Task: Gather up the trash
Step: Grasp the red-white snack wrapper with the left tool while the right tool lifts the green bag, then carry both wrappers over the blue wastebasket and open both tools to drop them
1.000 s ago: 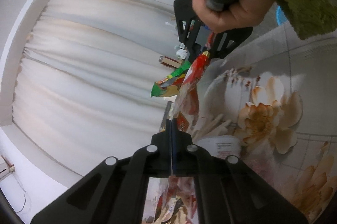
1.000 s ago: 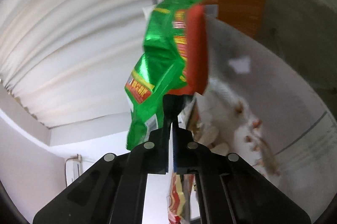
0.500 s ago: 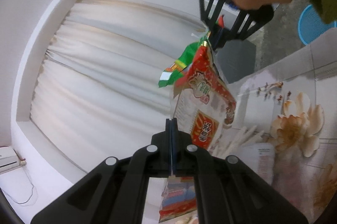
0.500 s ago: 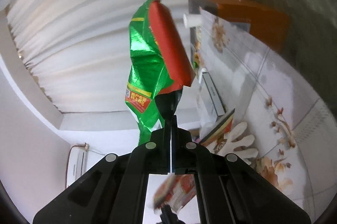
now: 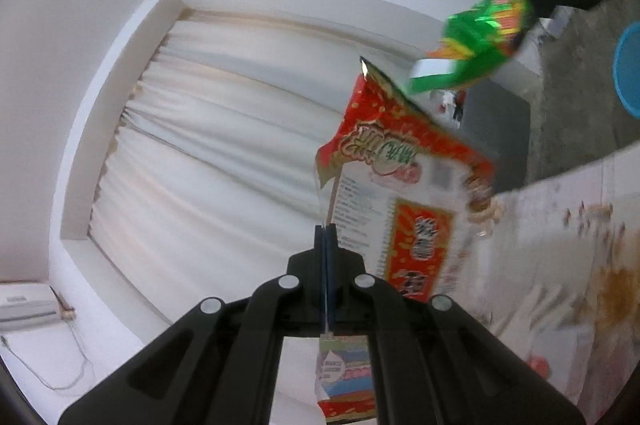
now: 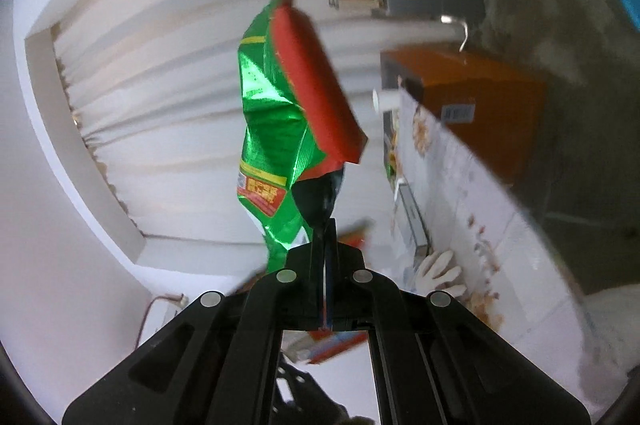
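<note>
My left gripper [image 5: 326,231] is shut on the edge of a red and white snack wrapper [image 5: 404,193], which stands up ahead of the fingers and also hangs below them. My right gripper [image 6: 325,225] is shut on a green and red snack bag [image 6: 280,129] that rises crumpled above its tips. That green bag [image 5: 480,41] also shows blurred at the upper right of the left wrist view, off to the right of the red wrapper. The right gripper itself is mostly hidden there.
A table with a floral cloth [image 6: 472,185] runs along the right, bearing a white glove [image 6: 438,271], a flat box [image 6: 412,221] and other litter. An orange box [image 6: 480,97] stands beyond it. A blue basket [image 5: 628,69] sits on the grey floor. White curtains [image 5: 224,153] fill the background.
Both grippers have lifted their wrappers off the table. The right gripper with the green bag has swung away to the right of the left wrist view, and the hand holding it has left that view.
</note>
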A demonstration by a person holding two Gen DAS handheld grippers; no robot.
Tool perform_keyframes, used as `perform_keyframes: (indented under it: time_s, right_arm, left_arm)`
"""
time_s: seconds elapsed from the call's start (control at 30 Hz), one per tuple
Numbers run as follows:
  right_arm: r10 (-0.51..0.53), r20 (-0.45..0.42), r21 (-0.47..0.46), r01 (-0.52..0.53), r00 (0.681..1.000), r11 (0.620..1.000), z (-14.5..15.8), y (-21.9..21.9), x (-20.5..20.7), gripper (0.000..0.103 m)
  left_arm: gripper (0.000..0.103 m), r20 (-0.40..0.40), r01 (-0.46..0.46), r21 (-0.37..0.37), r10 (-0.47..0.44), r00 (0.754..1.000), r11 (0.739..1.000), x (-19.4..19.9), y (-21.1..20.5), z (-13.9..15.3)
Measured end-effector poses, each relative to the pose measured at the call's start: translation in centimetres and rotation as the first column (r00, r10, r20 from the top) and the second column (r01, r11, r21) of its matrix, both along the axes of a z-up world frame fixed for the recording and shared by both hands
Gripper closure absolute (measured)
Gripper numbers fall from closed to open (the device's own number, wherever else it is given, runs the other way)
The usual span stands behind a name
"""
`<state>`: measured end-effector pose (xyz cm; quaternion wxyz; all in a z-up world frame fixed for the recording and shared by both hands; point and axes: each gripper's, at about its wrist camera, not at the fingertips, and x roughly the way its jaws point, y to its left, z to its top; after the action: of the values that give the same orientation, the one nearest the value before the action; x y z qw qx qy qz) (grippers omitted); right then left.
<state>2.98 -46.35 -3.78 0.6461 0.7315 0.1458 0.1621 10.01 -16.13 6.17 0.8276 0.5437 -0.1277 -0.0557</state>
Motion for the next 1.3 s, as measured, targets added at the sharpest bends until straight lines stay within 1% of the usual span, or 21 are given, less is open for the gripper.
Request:
perform_keyframes:
  time_s: [0.1,0.17,0.3,0.37,0.4,0.53,0.57,0.63,0.7,0.77,0.87,0.9,0.93,0.97,1.0,1.03,1.1,1.17,1.2,1.27,1.3]
  right_arm:
    - [-0.051,-0.015,0.005,0.051,0.999,0.999,-1.1,-1.7,-2.3,0.103]
    - [-0.085,-0.035,0.0,0.085,0.996,0.996,-1.6,-2.9,-3.9,0.103]
    - [-0.161,-0.12,-0.035,0.158,0.98,0.987,-3.3,-5.1,-7.8,0.103]
    - [-0.191,-0.168,-0.062,0.183,0.967,0.981,-3.9,-6.1,-9.5,0.103]
    - [-0.21,-0.198,-0.084,0.197,0.957,0.977,-4.4,-6.7,-10.5,0.103]
    - [-0.276,-0.28,-0.14,0.245,0.92,0.959,-6.3,-8.8,-13.2,0.103]
    - [-0.293,-0.304,-0.152,0.258,0.906,0.954,-6.9,-9.3,-13.7,0.103]
    - [-0.314,-0.334,-0.148,0.28,0.889,0.949,-8.4,-10.2,-14.3,0.103]
    - [-0.335,-0.377,-0.154,0.298,0.864,0.942,-10.0,-11.1,-14.5,0.103]
    - [-0.346,-0.416,-0.165,0.304,0.841,0.938,-11.2,-11.8,-14.7,0.103]
    - [-0.36,-0.49,-0.205,0.297,0.794,0.933,-13.4,-12.9,-13.2,0.103]
    - [-0.365,-0.509,-0.214,0.297,0.779,0.931,-13.9,-13.2,-13.1,0.103]
    - [-0.368,-0.521,-0.213,0.3,0.771,0.93,-14.4,-13.2,-12.8,0.103]
    - [-0.37,-0.538,-0.213,0.302,0.758,0.929,-15.2,-13.5,-12.3,0.103]
    - [-0.372,-0.552,-0.219,0.301,0.746,0.928,-15.5,-13.8,-12.1,0.103]
    - [-0.374,-0.572,-0.23,0.295,0.73,0.927,-16.0,-14.1,-11.7,0.103]
    - [-0.372,-0.606,-0.254,0.272,0.703,0.928,-16.6,-14.6,-11.3,0.103]
    - [-0.373,-0.648,-0.305,0.223,0.664,0.926,-16.8,-15.2,-10.2,0.103]
    - [-0.374,-0.661,-0.326,0.201,0.65,0.924,-16.6,-15.6,-10.6,0.103]
    - [-0.385,-0.696,-0.393,0.127,0.606,0.911,-16.6,-16.1,-10.2,0.103]
    - [-0.387,-0.706,-0.416,0.095,0.593,0.904,-16.4,-16.4,-10.9,0.103]
  left_arm:
    - [0.103,-0.083,0.034,-0.063,-0.039,0.996,0.997,0.1,-1.4,2.3]
    - [0.103,-0.181,0.065,-0.12,-0.086,0.98,0.991,0.3,-2.8,3.8]
    - [0.103,-0.356,0.12,-0.215,-0.192,0.915,0.969,0.5,-6.3,5.5]
    - [0.103,-0.441,0.146,-0.257,-0.25,0.862,0.955,0.6,-8.7,6.0]
    - [0.103,-0.468,0.154,-0.27,-0.269,0.842,0.951,0.6,-9.8,6.0]
    - [0.103,-0.607,0.202,-0.32,-0.364,0.706,0.925,0.2,-15.3,5.5]
    - [0.103,-0.643,0.212,-0.325,-0.379,0.665,0.922,0.0,-17.1,5.0]
    - [0.103,-0.722,0.211,-0.335,-0.394,0.569,0.918,0.2,-20.2,3.8]
    - [0.103,-0.806,0.193,-0.35,-0.4,0.437,0.917,0.6,-23.8,2.3]
    - [0.103,-0.859,0.185,-0.358,-0.401,0.32,0.915,1.1,-27.0,0.8]
    - [0.103,-0.911,0.165,-0.345,-0.372,0.176,0.924,1.8,-32.4,-2.7]
    - [0.103,-0.922,0.152,-0.338,-0.359,0.144,0.929,2.0,-33.9,-3.6]
    - [0.103,-0.936,0.136,-0.327,-0.341,0.093,0.935,2.4,-35.9,-5.3]
    - [0.103,-0.942,0.128,-0.32,-0.33,0.057,0.939,2.7,-37.3,-6.6]
    - [0.103,-0.949,0.118,-0.308,-0.314,0.037,0.944,3.0,-38.6,-7.3]
    - [0.103,-0.958,0.104,-0.283,-0.287,0.023,0.953,3.4,-40.3,-9.0]
    - [0.103,-0.968,0.083,-0.252,-0.252,-0.019,0.964,4.1,-42.6,-11.9]
    - [0.103,-0.973,0.063,-0.228,-0.225,-0.043,0.972,4.9,-44.1,-14.1]
    - [0.103,-0.977,0.059,-0.212,-0.209,-0.051,0.976,5.1,-45.0,-15.3]
    - [0.103,-0.982,0.051,-0.185,-0.184,-0.039,0.981,5.7,-45.7,-16.7]
    - [0.102,-0.983,0.044,-0.18,-0.178,-0.04,0.983,6.0,-46.4,-17.7]
